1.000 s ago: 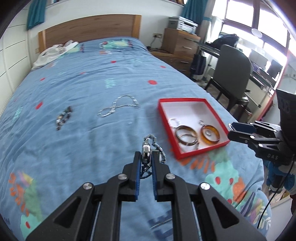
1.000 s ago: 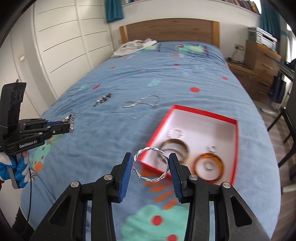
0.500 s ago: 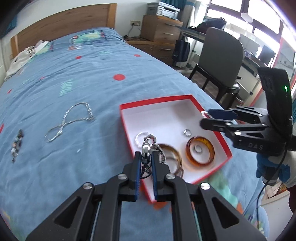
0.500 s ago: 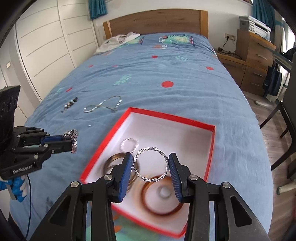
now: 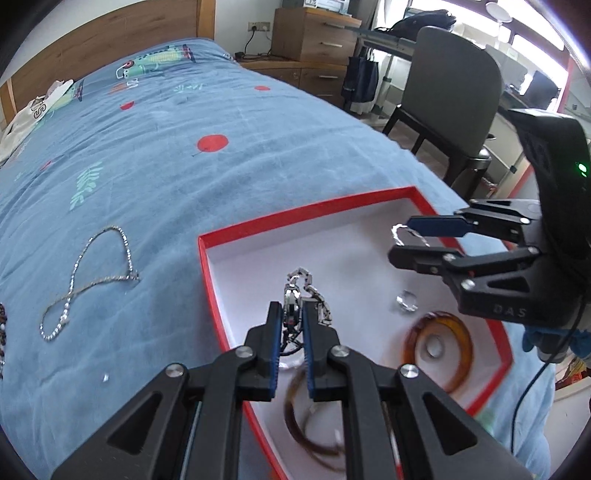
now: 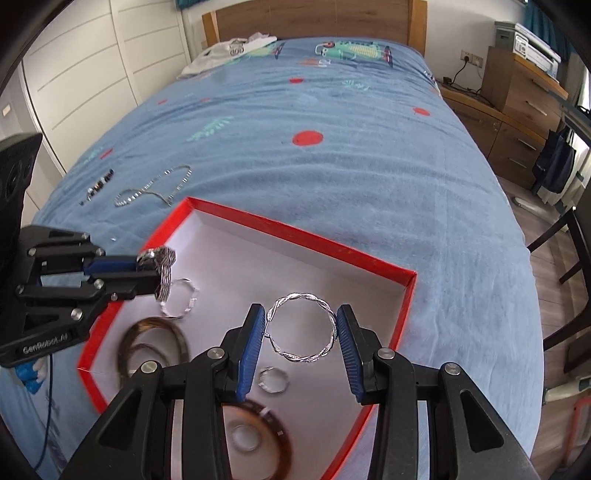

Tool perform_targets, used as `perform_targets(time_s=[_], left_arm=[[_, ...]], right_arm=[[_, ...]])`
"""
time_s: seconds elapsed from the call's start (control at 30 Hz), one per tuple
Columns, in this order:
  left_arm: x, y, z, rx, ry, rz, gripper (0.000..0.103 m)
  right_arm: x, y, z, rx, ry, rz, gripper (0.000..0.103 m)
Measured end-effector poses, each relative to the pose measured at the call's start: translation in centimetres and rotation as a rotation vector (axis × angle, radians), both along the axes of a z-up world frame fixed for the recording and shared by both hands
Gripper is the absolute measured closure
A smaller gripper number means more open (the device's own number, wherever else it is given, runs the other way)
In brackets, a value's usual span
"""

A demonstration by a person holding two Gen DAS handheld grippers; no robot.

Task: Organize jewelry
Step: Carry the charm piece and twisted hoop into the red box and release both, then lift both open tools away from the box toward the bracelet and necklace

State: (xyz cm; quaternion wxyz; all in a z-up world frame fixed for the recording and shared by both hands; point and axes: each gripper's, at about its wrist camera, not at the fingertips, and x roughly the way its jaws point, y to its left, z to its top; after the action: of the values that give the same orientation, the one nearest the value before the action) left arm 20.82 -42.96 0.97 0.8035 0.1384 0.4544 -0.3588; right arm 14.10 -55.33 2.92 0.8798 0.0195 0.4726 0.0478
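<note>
Twisted bangle (image 6: 301, 328) between right gripper (image 6: 300, 334) pads

The twisted bangle (image 6: 301, 328) and the chain bracelet (image 5: 304, 295) are shiny silver metal, and the amber bangle (image 5: 439, 349) looks glossy and half clear, like plastic. The box (image 6: 291, 230) has matt red card walls and a smooth white floor. The bedcover (image 6: 332, 166) is soft, slightly fuzzy blue cloth; the headboard (image 6: 314, 18) at 12 o'clock is smooth wood.

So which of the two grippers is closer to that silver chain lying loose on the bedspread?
Left. The left gripper, shut on a metal link bracelet, is over the red box's side nearest the silver chain. The right gripper holds a twisted bangle over the box's far side.
</note>
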Motion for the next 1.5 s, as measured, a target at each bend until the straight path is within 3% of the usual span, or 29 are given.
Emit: perform_targets(time_s=[0.27,0.63,1.1,1.3,1.5], left_arm=[[2.3,-0.9,-1.8,0.037,0.007,0.013,0.093],[2.6,-1.0,-2.8,0.024,0.003,0.02,0.092],[2.7,-1.1,-3.1,0.043,-0.01,0.018,0.091],[2.6,-1.3,-3.0,0.029,0.005,0.022,0.085],[1.8,-1.8,-2.6,0.032,-0.002,0.008,0.064]], right_arm=[[1.6,0.3,-1.4,-0.059,0.036,0.062,0.063],[2.2,1.9,-2.6,-0.163,0.06,0.146,0.063],[1.8,2.1,-2.4,-0.205,0.075,0.174,0.063],[1.2,2.4,-2.3,-0.207,0.08,0.183,0.062],[0.3,2.3,-1.6,-0.203,0.069,0.171,0.061]])
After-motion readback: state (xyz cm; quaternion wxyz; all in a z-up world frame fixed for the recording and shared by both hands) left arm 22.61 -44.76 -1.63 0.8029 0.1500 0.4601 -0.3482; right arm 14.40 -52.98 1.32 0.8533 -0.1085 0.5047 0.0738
